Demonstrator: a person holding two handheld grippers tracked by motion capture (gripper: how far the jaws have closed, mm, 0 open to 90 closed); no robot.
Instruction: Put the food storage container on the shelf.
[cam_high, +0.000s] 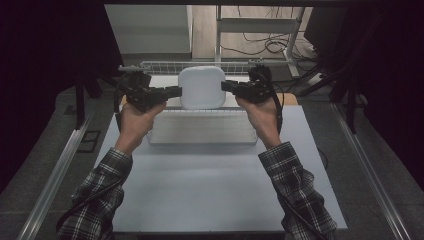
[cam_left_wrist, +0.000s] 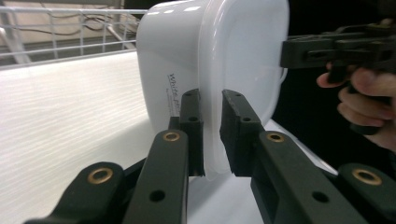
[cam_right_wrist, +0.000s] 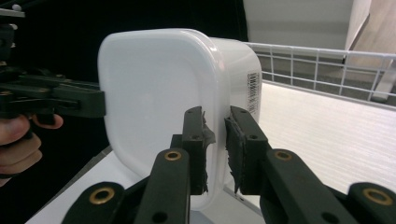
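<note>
Two grippers pinch white container (cam_high: 202, 87) by opposite rims, holding it up over far part of table (cam_high: 210, 200), above wire rack (cam_high: 200, 129). Left gripper (cam_high: 175, 91) clamped on left rim, right gripper (cam_high: 227, 86) on right rim. Left gripper view: jaws either side of lip (cam_left_wrist: 212, 140), printed script on container wall, too small to read. Right gripper view: barcode label (cam_right_wrist: 252, 91) on side, torn pads (cam_right_wrist: 205, 135). High view: plaid sleeves (cam_high: 102, 192). Container contents hidden.

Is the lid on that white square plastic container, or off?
On. The white square plastic container carries its translucent lid seated across the mouth; both the left gripper and right gripper pinch its rim.
</note>
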